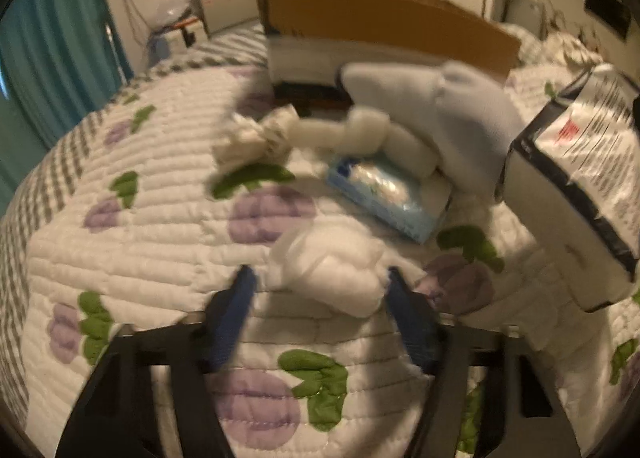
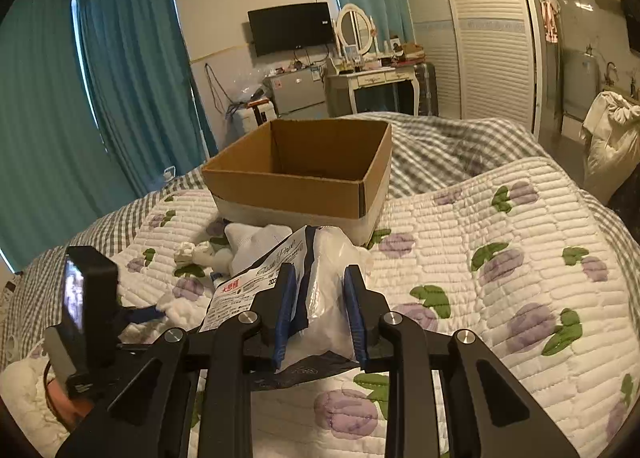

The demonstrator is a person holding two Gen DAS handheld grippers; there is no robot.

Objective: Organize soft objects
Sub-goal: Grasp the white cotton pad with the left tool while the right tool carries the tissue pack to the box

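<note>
My right gripper (image 2: 320, 302) is shut on a white tissue pack (image 2: 320, 290) and holds it above the quilt; the pack also shows at the right of the left wrist view (image 1: 576, 194). My left gripper (image 1: 320, 290) is open, its blue fingers on either side of a white cotton wad (image 1: 332, 266) on the quilt. Beyond lie a blue wet-wipe pack (image 1: 384, 194), rolled white socks (image 1: 360, 130), a grey-white sock (image 1: 460, 106) and a crumpled white cloth (image 1: 252, 138). An open cardboard box (image 2: 304, 178) stands further back on the bed.
The bed has a white quilt with purple flowers (image 2: 500, 278) and a grey checked blanket (image 2: 440, 146) behind. Teal curtains (image 2: 120, 78) hang at left. A TV, a dresser and wardrobe doors stand across the room.
</note>
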